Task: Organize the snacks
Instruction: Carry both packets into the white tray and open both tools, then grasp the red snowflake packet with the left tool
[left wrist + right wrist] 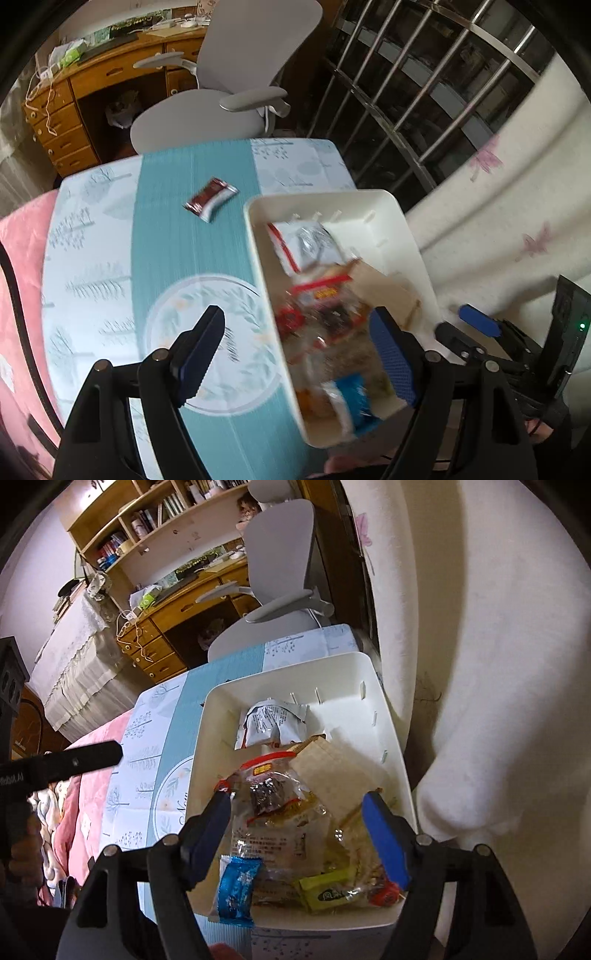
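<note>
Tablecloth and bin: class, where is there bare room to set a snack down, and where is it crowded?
Free: the teal stripe between the red packet and the printed circle, and the bin's far right corner beyond the white packet. Crowded: the bin's near half, heaped with wrappers such as the blue packet.

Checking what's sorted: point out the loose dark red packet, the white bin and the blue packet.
Red packet (210, 199): left wrist view, middle of the wrapper.
Bin (295, 668): right wrist view, far wall.
Blue packet (236, 890): right wrist view, middle of the wrapper.
</note>
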### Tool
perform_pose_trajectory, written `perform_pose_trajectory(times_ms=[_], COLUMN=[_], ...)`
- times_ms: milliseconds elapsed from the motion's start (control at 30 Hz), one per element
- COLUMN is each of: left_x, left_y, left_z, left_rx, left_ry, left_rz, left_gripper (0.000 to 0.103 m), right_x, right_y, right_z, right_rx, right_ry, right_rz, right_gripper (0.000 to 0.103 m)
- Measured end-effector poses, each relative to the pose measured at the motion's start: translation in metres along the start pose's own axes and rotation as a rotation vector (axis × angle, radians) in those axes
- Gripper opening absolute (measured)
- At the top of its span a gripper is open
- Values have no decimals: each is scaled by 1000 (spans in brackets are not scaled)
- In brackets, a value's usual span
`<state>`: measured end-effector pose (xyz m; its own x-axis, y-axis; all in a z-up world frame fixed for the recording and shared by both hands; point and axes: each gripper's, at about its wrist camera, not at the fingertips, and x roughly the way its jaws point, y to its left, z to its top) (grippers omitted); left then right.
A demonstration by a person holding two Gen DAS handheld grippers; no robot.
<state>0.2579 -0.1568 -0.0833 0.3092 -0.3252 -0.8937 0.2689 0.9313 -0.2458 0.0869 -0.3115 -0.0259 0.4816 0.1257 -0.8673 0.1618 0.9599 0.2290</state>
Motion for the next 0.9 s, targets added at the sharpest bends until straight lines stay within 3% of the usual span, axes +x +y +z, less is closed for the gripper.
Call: perform_pose_trajectory(times_ms=[300, 500, 600, 733, 900], left_x=[32, 79, 108, 141, 189], left_y=[54, 88, 107, 122, 133], left_z=[51, 84, 100, 111, 115], left_rx=[60, 122, 127, 150, 182], left_ry=[7, 16, -8, -41, -16], left_rz=[26, 46, 16, -10, -3], left_gripper=[79, 79, 79, 79, 74], right_x=[22, 45, 56, 72, 80], right_y=[13, 20, 24, 32, 45], right_z=[17, 19, 16, 11, 2], right_rx=[54, 107, 127, 135, 110], right_ry=[55, 104, 136, 201, 254], right_rz=[-137, -226, -261, -294, -326], right_gripper=[74, 74, 74, 74, 74])
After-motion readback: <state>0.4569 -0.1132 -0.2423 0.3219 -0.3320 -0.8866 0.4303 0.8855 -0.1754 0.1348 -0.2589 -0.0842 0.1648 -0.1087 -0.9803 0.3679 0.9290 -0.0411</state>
